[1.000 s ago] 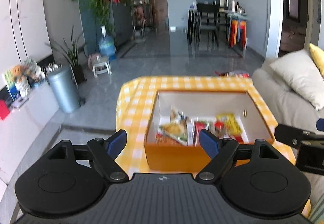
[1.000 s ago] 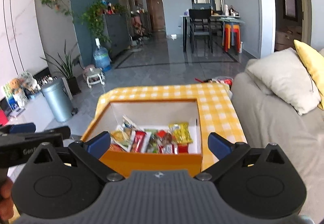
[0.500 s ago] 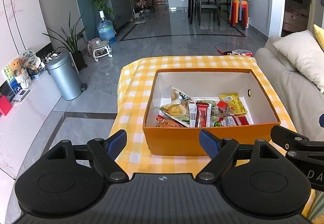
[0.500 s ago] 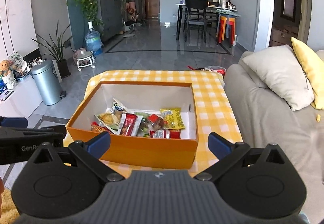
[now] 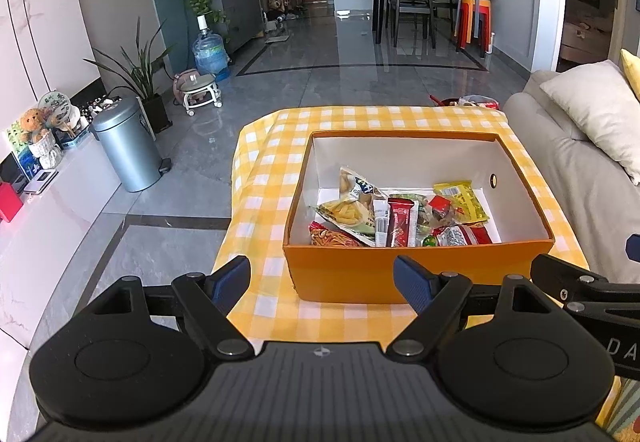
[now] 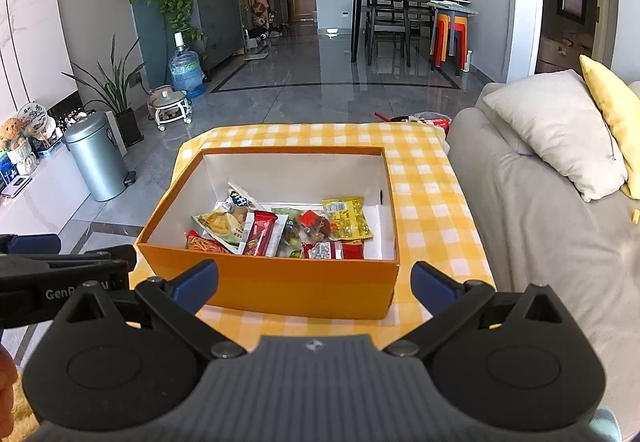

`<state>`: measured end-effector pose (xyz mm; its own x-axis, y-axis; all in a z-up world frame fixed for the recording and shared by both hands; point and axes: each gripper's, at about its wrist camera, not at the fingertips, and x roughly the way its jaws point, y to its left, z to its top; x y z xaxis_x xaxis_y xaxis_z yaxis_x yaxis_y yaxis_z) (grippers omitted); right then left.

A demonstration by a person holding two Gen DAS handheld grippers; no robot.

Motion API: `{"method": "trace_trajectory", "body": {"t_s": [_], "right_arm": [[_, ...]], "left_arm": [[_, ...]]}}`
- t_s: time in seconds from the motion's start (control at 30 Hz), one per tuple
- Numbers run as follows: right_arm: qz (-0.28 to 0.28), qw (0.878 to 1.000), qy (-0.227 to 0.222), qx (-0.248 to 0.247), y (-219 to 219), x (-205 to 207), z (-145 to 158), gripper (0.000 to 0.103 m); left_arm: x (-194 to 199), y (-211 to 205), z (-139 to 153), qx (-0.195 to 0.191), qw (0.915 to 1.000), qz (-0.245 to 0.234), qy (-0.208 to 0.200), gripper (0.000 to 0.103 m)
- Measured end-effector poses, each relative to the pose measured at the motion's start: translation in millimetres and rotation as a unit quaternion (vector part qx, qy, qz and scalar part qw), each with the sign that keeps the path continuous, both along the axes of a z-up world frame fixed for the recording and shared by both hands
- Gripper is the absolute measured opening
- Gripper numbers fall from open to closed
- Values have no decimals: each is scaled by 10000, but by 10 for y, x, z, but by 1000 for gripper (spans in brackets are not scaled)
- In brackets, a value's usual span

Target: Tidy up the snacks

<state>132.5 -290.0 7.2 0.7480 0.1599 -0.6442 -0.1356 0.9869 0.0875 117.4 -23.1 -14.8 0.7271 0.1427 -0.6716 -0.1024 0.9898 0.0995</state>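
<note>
An orange box (image 5: pixel 404 274) (image 6: pixel 280 286) with white inner walls sits on a yellow checked tablecloth (image 5: pixel 264 178) (image 6: pixel 424 178). Inside lie several snack packets (image 5: pixel 400 218) (image 6: pixel 280 228): a chips bag, a red bar, a yellow packet, small red wrappers. My left gripper (image 5: pixel 322 278) stands open before the box's near wall, nothing between its fingers. My right gripper (image 6: pixel 314 282) is open too, in front of the same wall and empty. Each gripper shows at the edge of the other's view.
A grey sofa (image 6: pixel 552 226) with white and yellow cushions runs along the table's right side. A metal bin (image 5: pixel 128 146) and plants stand on the floor to the left. Beyond the table's far edge lies open tiled floor, with a dining set (image 6: pixel 404 18) behind it.
Both grippers have risen and tilted downward, so the box's floor and the snacks show more fully. Both stay open and empty. The box has not moved.
</note>
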Motion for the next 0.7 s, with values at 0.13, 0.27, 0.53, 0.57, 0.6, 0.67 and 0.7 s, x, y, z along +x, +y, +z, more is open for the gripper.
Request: {"method": "trace_trajectory", "body": {"t_s": [0.13,0.27,0.53,0.57,0.6,0.67,0.7], "right_arm": [[44,10000,3,0,17,-3,-3,99],[31,10000,-7,-4,15,-5,-7,99],[-11,10000,0,-1,-18,-3,-17,99],[-17,10000,3,8,-20,-2,-17,99],[-18,10000,6,17,-24,1,-18,99],[-12,10000,2,6,-24,1,-17,99],[-7,10000,0,2,-26,2,-19,99]], "left_arm": [[-11,15,-5,-18,10000,27,-12,95],[-21,9,-4,8,10000,18,-23,95],[-21,-13,21,-25,10000,-31,9,95],[-21,-11,24,-41,10000,-28,8,95],[-22,-12,24,-55,10000,-26,6,95],[-23,-10,26,-57,10000,-18,4,95],[-24,-10,27,-50,10000,-10,0,95]]}}
